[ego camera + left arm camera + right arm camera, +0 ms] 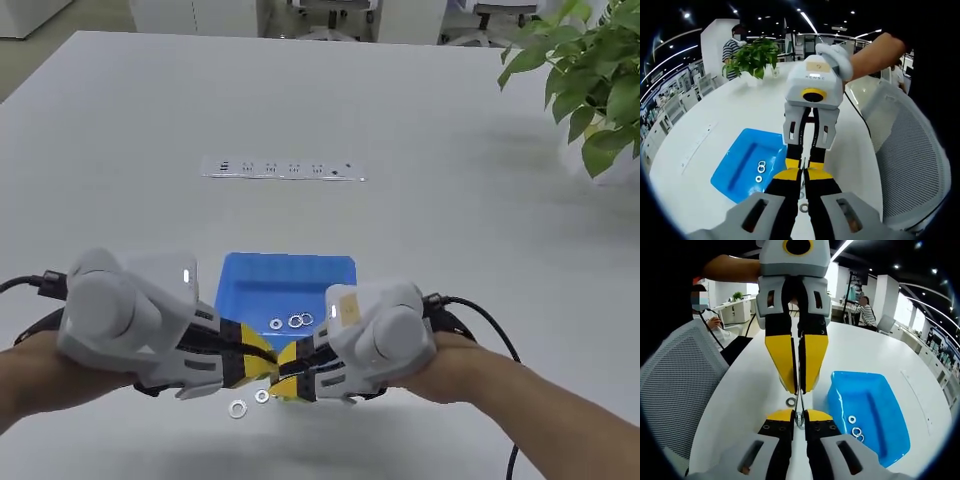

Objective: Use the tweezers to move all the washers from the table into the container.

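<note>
My two grippers face each other, tip to tip, at the near table edge. Thin metal tweezers (799,404) run between them. The left gripper (262,356) and the right gripper (290,372) both have their yellow-tipped jaws pressed shut on the tweezers. Two washers (237,408) (262,396) lie on the table just below the tips. In the right gripper view one washer (791,401) lies beside the tweezers. The blue container (240,285) stands right behind the grippers with three washers (296,321) inside.
A power strip (285,170) lies across the middle of the white table. A potted plant (590,80) stands at the far right. A mesh office chair (680,390) is close behind the near edge. People sit at other desks in the background.
</note>
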The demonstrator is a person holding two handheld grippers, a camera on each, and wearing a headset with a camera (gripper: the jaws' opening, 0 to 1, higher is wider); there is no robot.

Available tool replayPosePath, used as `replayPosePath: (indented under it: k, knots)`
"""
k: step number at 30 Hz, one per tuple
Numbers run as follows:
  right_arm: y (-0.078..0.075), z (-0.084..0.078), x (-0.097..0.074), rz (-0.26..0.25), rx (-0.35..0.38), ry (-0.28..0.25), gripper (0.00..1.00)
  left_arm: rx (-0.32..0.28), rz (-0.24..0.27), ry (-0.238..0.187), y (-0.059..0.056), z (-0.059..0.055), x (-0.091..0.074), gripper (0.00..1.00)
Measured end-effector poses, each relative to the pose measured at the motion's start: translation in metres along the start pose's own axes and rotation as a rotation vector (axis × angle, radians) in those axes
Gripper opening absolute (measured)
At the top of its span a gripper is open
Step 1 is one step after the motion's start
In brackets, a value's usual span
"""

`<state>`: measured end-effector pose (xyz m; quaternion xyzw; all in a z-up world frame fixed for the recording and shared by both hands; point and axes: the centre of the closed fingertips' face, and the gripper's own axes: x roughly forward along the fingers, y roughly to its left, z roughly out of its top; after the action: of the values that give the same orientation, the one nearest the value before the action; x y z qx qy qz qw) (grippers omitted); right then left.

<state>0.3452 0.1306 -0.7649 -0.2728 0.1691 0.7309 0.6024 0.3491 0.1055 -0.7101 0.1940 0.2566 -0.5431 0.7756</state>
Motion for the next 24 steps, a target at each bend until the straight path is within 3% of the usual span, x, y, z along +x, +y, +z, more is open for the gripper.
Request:
replayPosePath:
  k: [12, 22, 24]
  knots:
    - [0.0, 0.002, -0.004, -0.005, 0.005, -0.002, 0.09, -0.028, 0.005, -0.02, -0.003, -0.003, -0.004, 0.16]
    - [0.0, 0.014, -0.012, -0.011, -0.004, -0.014, 0.09, -0.067, 0.025, -0.042, -0.008, -0.004, -0.01, 0.34]
    - [0.0, 0.015, -0.014, -0.013, -0.008, -0.013, 0.09, -0.086, 0.03, -0.049, -0.008, -0.005, -0.011, 0.41]
